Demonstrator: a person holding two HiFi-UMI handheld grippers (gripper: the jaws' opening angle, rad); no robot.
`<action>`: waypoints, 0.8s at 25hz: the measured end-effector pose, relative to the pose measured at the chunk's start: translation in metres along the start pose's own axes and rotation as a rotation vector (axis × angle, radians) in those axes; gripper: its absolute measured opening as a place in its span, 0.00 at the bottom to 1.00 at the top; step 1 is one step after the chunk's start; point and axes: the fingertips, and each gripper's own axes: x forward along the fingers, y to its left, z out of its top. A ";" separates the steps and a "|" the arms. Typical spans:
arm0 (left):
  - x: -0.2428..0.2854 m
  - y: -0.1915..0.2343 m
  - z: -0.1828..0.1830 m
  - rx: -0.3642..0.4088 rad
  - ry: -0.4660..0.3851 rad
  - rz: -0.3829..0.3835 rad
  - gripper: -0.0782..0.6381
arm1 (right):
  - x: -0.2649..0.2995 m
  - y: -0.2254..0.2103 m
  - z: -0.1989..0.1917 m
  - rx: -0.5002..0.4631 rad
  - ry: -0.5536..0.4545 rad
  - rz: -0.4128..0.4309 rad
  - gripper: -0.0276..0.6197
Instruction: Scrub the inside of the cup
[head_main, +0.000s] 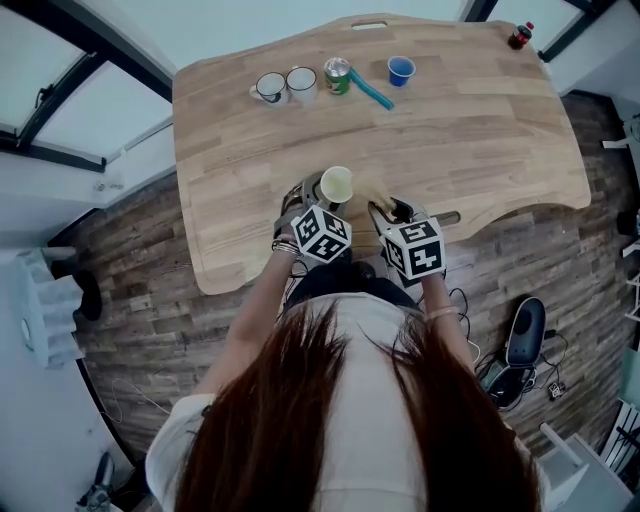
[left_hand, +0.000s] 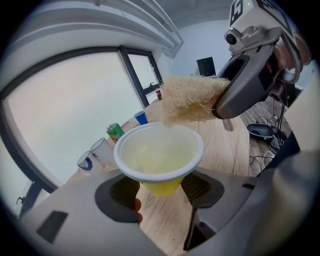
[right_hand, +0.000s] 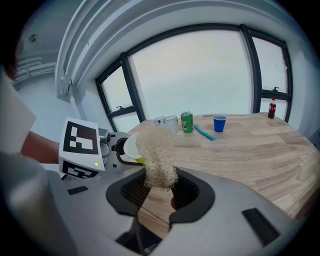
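Two mugs (head_main: 270, 88), green can (head_main: 337, 75), blue cup (head_main: 401, 70), small bottle (head_main: 519, 36) on wooden table (head_main: 480, 130)

readable text: none | green can (head_main: 337, 75): print too small to read | bottle (head_main: 519, 36): label too small

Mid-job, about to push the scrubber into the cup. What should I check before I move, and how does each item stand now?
1. Cup grip: the left gripper has its jaws clamped on the yellow cup near its base: ok.
2. Scrubber grip: the right gripper has its jaws pinched on the loofah: ok.
3. Cup mouth unobstructed: ok.
4. Loofah inside the cup: not ok, it is at the rim, not yet in.
5. Residue inside the cup: cannot tell.
6. The mugs, can and blue cup stand well away, at the far edge of the table: ok.
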 end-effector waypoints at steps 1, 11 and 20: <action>0.000 0.000 0.002 0.011 0.001 0.003 0.48 | -0.001 0.001 0.001 -0.002 -0.002 0.003 0.24; -0.005 0.004 0.019 0.087 -0.002 0.042 0.48 | -0.005 0.006 0.009 -0.051 -0.007 0.030 0.24; -0.014 0.007 0.024 0.157 0.017 0.084 0.48 | -0.010 0.010 0.012 -0.107 0.007 0.024 0.24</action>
